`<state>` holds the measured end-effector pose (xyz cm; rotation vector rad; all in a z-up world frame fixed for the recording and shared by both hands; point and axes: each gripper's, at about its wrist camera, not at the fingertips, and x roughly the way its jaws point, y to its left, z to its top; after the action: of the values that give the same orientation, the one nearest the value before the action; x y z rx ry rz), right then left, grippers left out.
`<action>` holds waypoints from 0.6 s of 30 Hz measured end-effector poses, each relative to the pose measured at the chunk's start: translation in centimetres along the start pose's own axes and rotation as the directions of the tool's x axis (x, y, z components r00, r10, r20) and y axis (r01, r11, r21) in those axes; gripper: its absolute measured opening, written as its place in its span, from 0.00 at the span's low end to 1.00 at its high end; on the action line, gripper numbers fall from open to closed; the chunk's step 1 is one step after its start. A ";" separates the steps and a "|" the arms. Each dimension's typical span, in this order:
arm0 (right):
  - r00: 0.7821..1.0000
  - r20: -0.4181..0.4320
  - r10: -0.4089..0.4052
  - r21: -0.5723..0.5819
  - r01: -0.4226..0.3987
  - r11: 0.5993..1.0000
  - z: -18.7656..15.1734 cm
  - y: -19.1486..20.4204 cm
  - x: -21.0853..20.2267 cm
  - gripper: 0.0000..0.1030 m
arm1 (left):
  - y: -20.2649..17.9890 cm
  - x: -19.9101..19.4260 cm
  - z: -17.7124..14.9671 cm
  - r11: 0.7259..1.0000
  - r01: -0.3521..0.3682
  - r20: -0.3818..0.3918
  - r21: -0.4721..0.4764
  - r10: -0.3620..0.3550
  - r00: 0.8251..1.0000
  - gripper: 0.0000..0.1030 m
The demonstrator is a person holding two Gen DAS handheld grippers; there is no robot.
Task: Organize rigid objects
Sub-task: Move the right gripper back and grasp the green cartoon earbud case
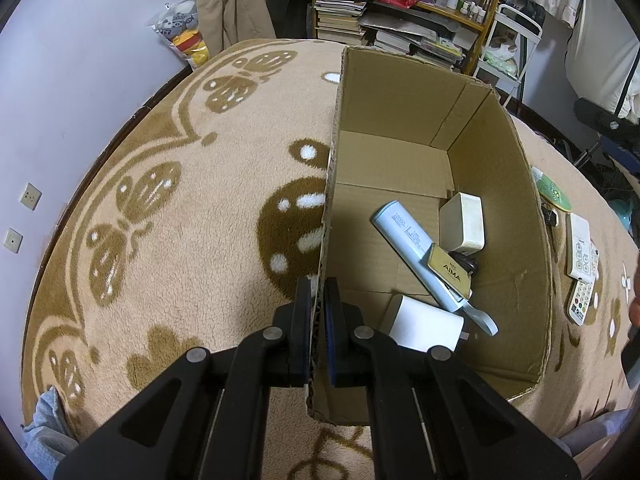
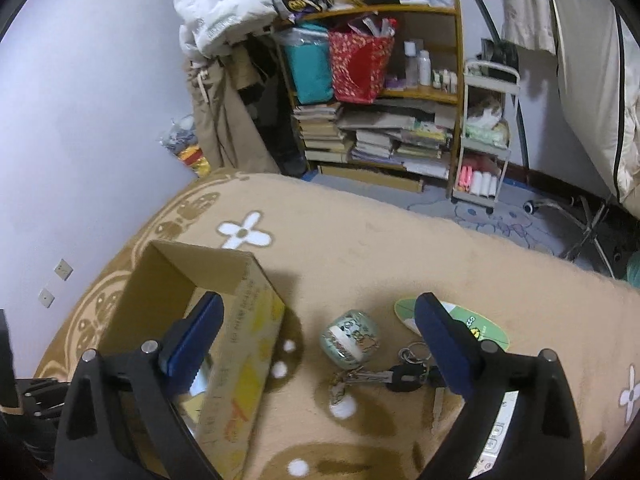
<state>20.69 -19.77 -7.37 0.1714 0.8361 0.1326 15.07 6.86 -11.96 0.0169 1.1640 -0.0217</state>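
Left gripper [image 1: 318, 312] clamps cardboard box [image 1: 400, 128] wall, steadying it. Right gripper [image 2: 316, 344] gapes empty over keys [image 2: 384, 376] (right of box): descend centred, pinch fob.

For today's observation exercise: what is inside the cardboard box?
Inside the cardboard box: a light-blue power bank, a cream block, a white charger and a gold AIMA card. A dark object under the card is mostly covered.
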 end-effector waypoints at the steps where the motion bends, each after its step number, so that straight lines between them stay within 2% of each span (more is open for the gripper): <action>1: 1.000 0.004 0.001 0.001 -0.001 1.000 -0.1 -0.2 0.4 0.98 | 0.0 0.0 0.0 1.000 0.000 0.000 0.000 0.000 1.000 0.05; 4: 1.000 -0.016 -0.026 -0.021 0.025 0.999 -0.6 -0.4 1.7 0.98 | 0.0 0.0 0.0 1.000 -0.005 0.001 0.007 0.005 1.000 0.05; 14: 0.995 -0.099 -0.022 0.061 0.028 0.998 -2.0 -3.0 6.4 0.97 | 0.1 -0.1 0.1 1.000 -0.019 0.004 0.017 0.019 1.000 0.05; 16: 0.994 -0.104 -0.017 0.079 0.025 0.997 -2.2 -3.1 7.0 0.92 | 0.1 -0.1 0.1 1.000 -0.019 0.002 0.016 0.019 1.000 0.06; 18: 0.993 -0.120 -0.011 0.082 0.021 0.996 -2.4 -3.0 7.8 0.91 | 0.0 -0.1 0.2 1.000 -0.019 0.001 0.013 0.019 1.000 0.06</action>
<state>24.25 -21.07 -15.23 0.2369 0.9630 0.0940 15.17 6.90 -11.76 0.0400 1.1628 -0.0122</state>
